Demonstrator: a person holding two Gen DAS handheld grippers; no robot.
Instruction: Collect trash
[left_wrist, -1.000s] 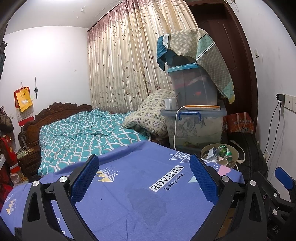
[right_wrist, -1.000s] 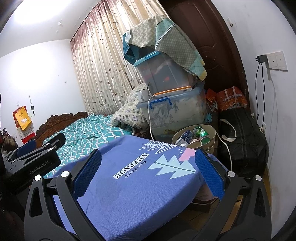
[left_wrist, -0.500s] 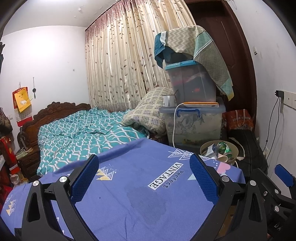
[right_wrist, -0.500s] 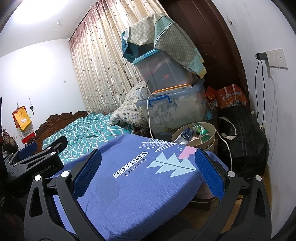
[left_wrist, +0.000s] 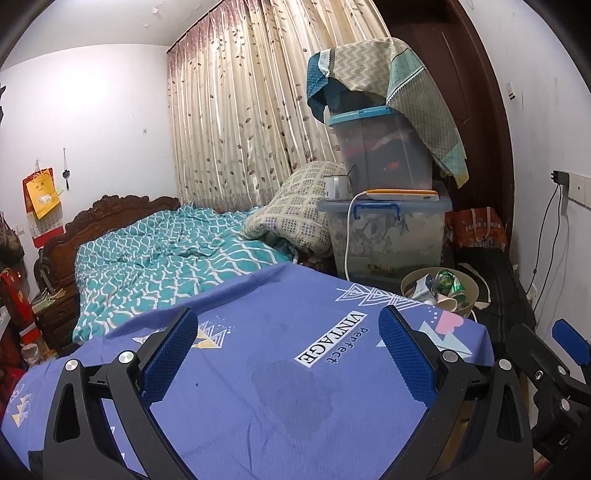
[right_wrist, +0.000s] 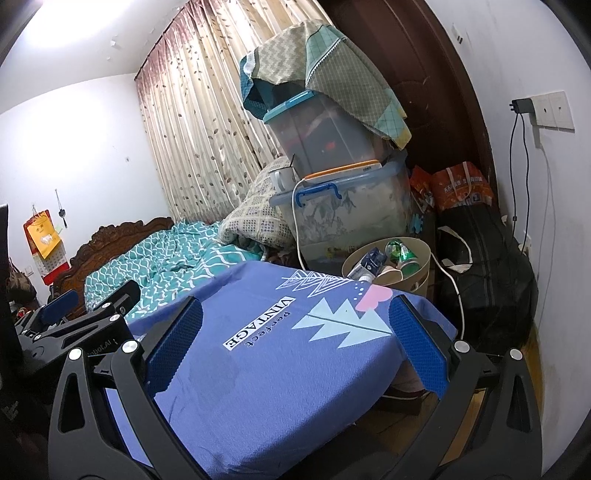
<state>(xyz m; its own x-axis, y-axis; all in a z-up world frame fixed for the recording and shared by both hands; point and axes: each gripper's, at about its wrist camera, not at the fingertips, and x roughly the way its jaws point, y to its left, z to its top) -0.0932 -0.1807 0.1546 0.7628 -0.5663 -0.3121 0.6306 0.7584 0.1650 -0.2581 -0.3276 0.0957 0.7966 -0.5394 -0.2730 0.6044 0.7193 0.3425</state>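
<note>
Between the fingers of the left gripper (left_wrist: 288, 354) lies a matt woven blue cloth (left_wrist: 258, 350), with a darker patch that looks damp. The finger pads (left_wrist: 170, 350) are blue with a fine rough grid, on matt black plastic arms with shiny metal screws. Ahead to the right, the bin (right_wrist: 417, 273) looks smooth and matt; the storage boxes (right_wrist: 343, 218) behind it are cloudy clear plastic.

The blue cloth (left_wrist: 258, 332) reads "VINTAGE" and "Perfect"; the left gripper (right_wrist: 96, 345) body shows "bot.AI".
</note>
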